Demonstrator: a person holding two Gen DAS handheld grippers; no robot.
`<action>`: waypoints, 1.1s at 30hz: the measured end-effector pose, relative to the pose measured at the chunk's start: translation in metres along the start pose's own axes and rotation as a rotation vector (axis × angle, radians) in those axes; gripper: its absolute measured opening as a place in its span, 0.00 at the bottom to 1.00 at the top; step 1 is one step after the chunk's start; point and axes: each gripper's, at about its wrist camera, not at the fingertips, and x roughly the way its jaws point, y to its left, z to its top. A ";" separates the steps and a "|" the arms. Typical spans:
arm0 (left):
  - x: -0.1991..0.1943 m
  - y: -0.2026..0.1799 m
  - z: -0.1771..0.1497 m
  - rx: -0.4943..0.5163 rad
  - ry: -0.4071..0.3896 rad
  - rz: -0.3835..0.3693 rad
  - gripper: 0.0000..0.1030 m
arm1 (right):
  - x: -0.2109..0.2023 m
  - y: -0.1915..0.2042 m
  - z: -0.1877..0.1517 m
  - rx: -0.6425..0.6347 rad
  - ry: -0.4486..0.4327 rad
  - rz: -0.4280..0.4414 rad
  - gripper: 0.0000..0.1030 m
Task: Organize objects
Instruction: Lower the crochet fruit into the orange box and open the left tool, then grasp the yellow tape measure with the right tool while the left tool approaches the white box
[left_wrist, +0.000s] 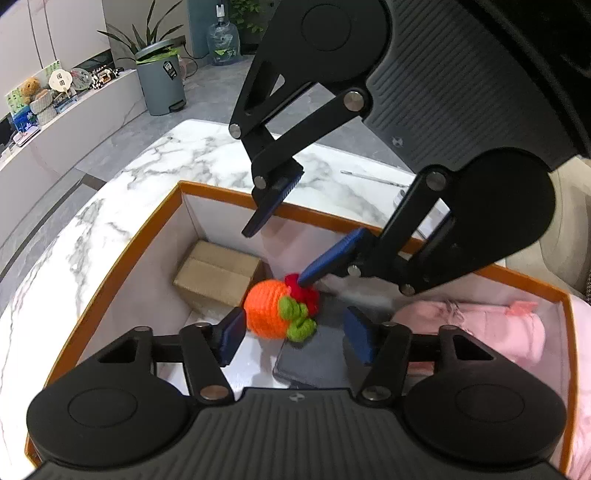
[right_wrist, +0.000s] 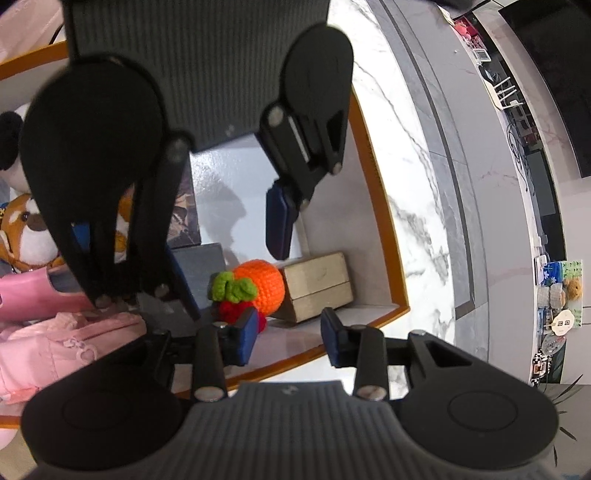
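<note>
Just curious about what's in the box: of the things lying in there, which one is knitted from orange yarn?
The round crocheted fruit, with green leaves and a red tuft. It lies between the plain cardboard box and the dark flat case; the pink bag is cloth, not yarn.

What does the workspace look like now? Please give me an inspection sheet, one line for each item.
Surface: white marble table with grey veins, carrying an orange-rimmed box.
Job's things: crocheted orange toy with green and red parts lies in the box, beside a small cardboard box.
Clutter: dark flat case, pink fabric item, plush dog also in the box.
Grippers: left gripper open, fingers on either side of the toy; right gripper open, one pad at the toy's red part.
Cables: nothing seen on the table.
Surroundings: grey pedal bin, potted plant, water bottle, low ledge with trinkets.
</note>
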 end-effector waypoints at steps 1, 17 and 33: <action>-0.003 -0.001 -0.001 0.000 0.004 0.006 0.59 | -0.001 0.001 0.001 0.001 0.003 0.000 0.37; -0.128 -0.047 -0.042 0.059 -0.041 0.156 0.58 | -0.084 0.003 0.050 0.197 -0.164 -0.001 0.37; -0.238 0.003 -0.156 -0.150 -0.006 0.392 0.59 | -0.119 0.037 0.162 0.469 -0.429 0.104 0.35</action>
